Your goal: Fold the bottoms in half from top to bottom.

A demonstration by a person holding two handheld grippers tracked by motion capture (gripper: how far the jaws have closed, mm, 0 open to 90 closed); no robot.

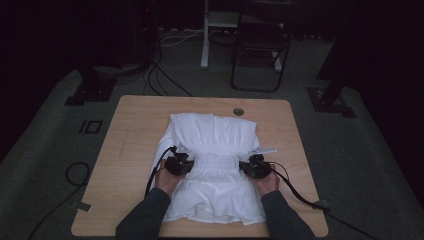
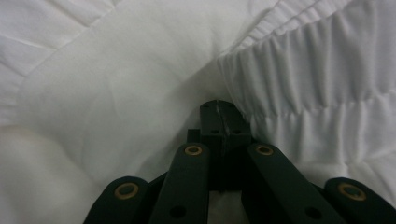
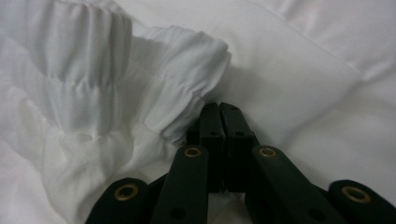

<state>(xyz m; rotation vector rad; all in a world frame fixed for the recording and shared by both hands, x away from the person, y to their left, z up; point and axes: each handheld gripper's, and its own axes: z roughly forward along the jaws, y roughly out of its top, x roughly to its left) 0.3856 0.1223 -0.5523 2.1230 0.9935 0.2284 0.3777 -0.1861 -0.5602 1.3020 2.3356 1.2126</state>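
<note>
A white garment (image 1: 215, 145) lies spread on the wooden table (image 1: 132, 135), with a gathered elastic band (image 1: 216, 163) across its middle. My left gripper (image 1: 186, 165) rests at the left end of that band and my right gripper (image 1: 246, 167) at the right end, both low on the cloth. In the left gripper view the left gripper (image 2: 218, 104) has its jaws pressed together, tips against smooth fabric (image 2: 116, 93) beside the ruched band (image 2: 317, 79). In the right gripper view the right gripper (image 3: 219, 106) is shut too, its tips under the band's puffed end (image 3: 187, 70). I see no cloth between either pair.
A round cable hole (image 1: 238, 111) sits near the table's far edge. A white strip (image 1: 265, 150) sticks out from the garment's right side. Black cables (image 1: 295, 192) trail from the grippers over the table. A folding chair (image 1: 260, 50) and floor cables (image 1: 160, 75) stand beyond.
</note>
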